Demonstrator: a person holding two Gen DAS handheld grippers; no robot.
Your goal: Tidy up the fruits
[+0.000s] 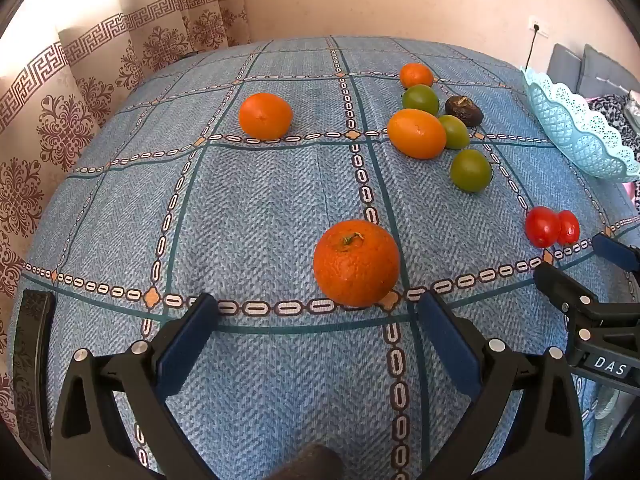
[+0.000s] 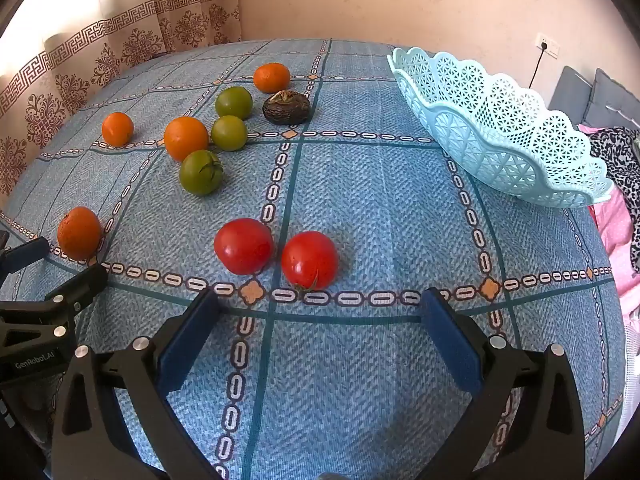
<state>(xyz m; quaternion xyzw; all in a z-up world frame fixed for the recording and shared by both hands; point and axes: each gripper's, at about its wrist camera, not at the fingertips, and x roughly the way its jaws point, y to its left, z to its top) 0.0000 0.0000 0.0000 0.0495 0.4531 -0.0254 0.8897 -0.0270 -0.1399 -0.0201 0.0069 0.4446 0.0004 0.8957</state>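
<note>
Tablecloth — four oranges, three green, two tomatoes.

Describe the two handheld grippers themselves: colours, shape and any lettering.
Both are black plastic frames with silver screw heads, each fanning out into two fingers faced with dark blue pads. The left gripper carries a label reading GenRobot.AI on its side, the right gripper white letters DAS. No cables, hands or sleeves show.

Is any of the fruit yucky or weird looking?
Yes. The dark brown fruit near the far orange looks shrivelled and wrinkly, unlike the bright ones around it. The nearest green tomato also shows a crack on top. The basket sits tilted at the table edge.
</note>
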